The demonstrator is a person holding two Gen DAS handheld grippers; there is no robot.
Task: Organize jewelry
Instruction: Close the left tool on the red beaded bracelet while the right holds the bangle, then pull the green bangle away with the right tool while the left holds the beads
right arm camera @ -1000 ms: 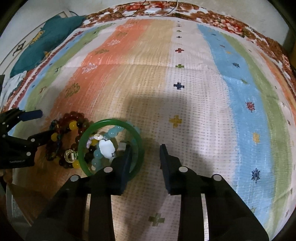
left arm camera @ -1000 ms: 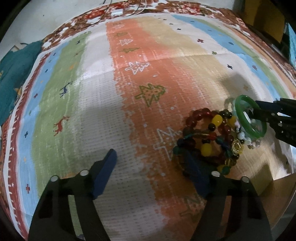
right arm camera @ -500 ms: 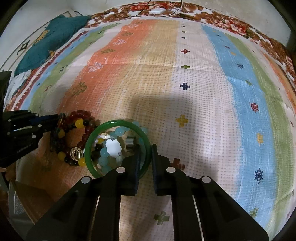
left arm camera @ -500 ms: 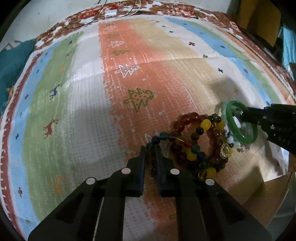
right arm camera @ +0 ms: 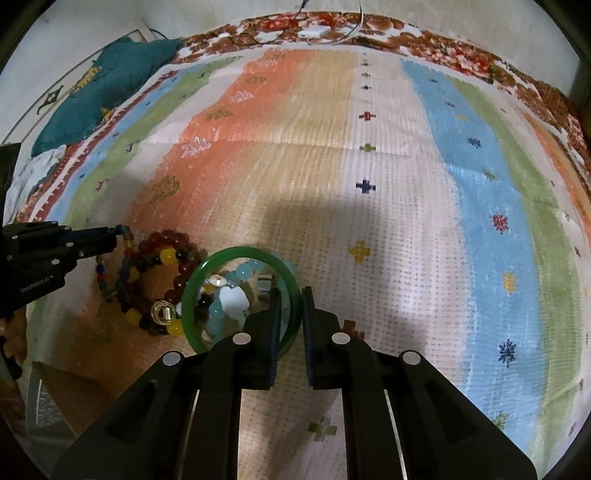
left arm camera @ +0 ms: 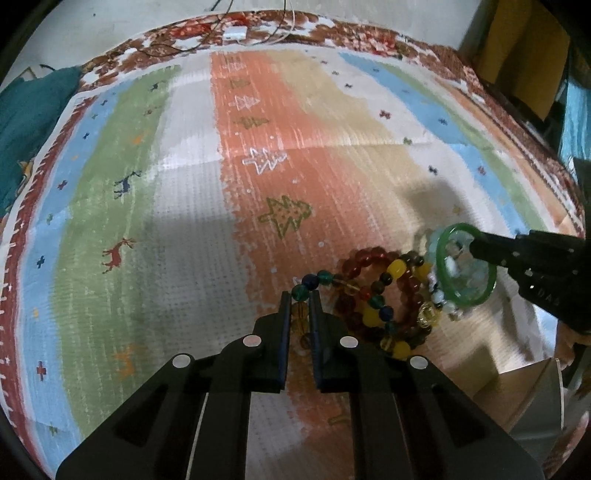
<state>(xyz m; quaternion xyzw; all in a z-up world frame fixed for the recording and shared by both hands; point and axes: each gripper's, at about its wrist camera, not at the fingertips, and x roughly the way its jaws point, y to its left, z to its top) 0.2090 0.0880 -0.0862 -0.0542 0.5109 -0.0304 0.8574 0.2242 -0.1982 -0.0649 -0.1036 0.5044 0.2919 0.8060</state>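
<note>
A heap of jewelry lies on the striped cloth (left arm camera: 184,221). My left gripper (left arm camera: 298,299) is shut on a multicoloured bead strand (left arm camera: 310,282) of teal, blue and amber beads at the heap's left edge. A dark red bead bracelet (left arm camera: 369,254) with yellow beads lies beside it. My right gripper (right arm camera: 290,295) is shut on the rim of a green jade bangle (right arm camera: 207,266), held over pale blue and white beads (right arm camera: 229,299). The bangle (left arm camera: 448,291) and right gripper (left arm camera: 476,248) also show in the left wrist view, and the left gripper (right arm camera: 118,232) in the right wrist view.
A teal cushion (right arm camera: 110,85) lies at the cloth's far left. A white charger with cables (left arm camera: 236,33) sits at the far edge. A cardboard box (left arm camera: 517,387) stands by the near right corner in the left wrist view. The cloth (right arm camera: 443,221) stretches right of the heap.
My left gripper went from wide open to shut on the bead strand and has lifted its end slightly. My right gripper closed on the green bangle and raised it a little.
</note>
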